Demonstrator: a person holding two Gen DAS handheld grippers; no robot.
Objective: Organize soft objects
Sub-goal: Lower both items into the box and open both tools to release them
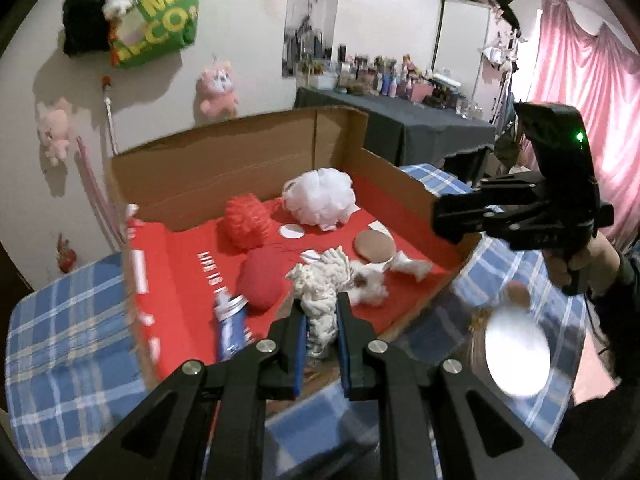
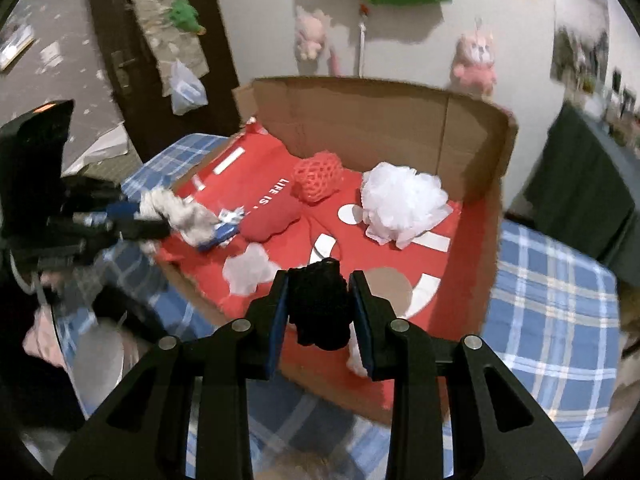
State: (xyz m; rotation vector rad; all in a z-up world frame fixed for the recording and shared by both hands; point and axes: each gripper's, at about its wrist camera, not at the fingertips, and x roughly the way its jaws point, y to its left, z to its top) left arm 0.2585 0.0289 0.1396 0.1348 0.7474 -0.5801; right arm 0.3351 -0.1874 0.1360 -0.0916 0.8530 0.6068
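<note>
Blue plaid bed [image 2: 552,300] holds your box [image 2: 400,112]. Left gripper [image 1: 321,316] squeezes the white rag [image 1: 320,284]; right gripper [image 2: 320,304] squeezes the black ball [image 2: 318,308]. Let go low, mid-frame.

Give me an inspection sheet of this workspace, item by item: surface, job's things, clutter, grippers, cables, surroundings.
Surface: blue plaid cloth; on it a cardboard box lined with red fabric.
Job's things: in the box a white pouf, red mesh ball, red cushion, brown pad and white scraps.
Clutter: blue tube in the box; white disc outside it, blurred.
Grippers: left gripper shut on a white rag; right gripper shut on a black knit.
Cables: nothing seen.
Surroundings: plush toys and a green bag on the wall, a crowded dark table, pink curtain.
</note>
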